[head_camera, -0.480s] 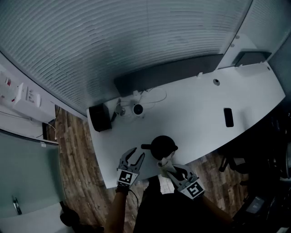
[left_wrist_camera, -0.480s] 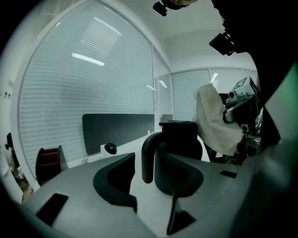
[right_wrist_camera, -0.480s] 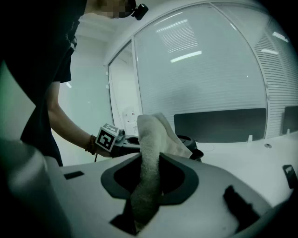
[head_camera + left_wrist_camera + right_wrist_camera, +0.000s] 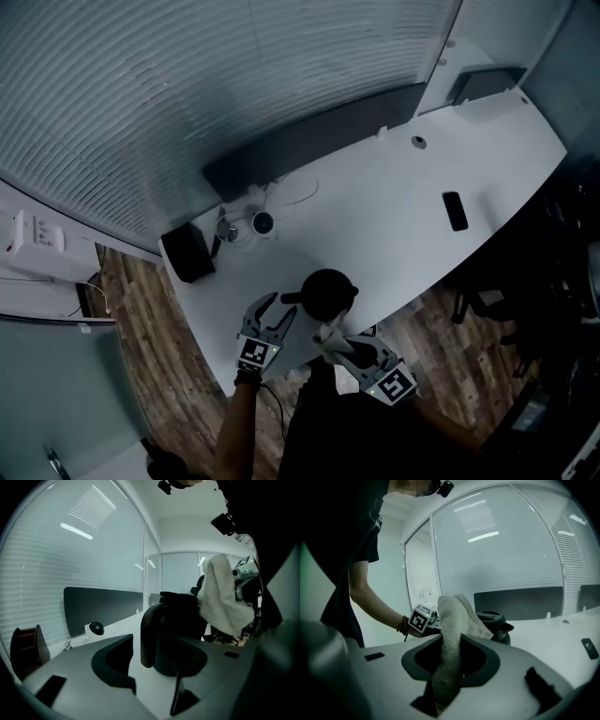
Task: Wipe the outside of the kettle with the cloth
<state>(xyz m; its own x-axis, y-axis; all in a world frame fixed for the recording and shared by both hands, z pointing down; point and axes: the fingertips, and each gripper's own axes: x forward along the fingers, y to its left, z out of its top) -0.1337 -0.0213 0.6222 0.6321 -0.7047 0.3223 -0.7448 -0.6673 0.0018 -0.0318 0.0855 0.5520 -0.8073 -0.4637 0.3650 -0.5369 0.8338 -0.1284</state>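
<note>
A black kettle (image 4: 328,291) stands near the front edge of the white desk (image 4: 394,225). My left gripper (image 4: 275,312) is open just left of the kettle, its jaws pointing at the handle (image 4: 149,634). In the left gripper view the kettle (image 4: 180,630) fills the space just ahead of the left gripper (image 4: 154,653), with nothing pressed between the jaws. My right gripper (image 4: 339,347) is shut on a white cloth (image 4: 328,335), held up by the kettle's near side. In the right gripper view the cloth (image 4: 452,634) rises from the right gripper (image 4: 450,663) in front of the kettle (image 4: 497,619).
A black box (image 4: 186,253) sits at the desk's left end, with a small white round device (image 4: 262,223) and its cables beside it. A dark phone (image 4: 455,211) lies at the right. A dark panel (image 4: 309,141) runs along the back edge. Wooden floor (image 4: 141,309) lies to the left.
The head view has swung, so the desk sits further up and left. The left gripper's tips now lie closer to the kettle's handle. The cloth stays in the right gripper.
</note>
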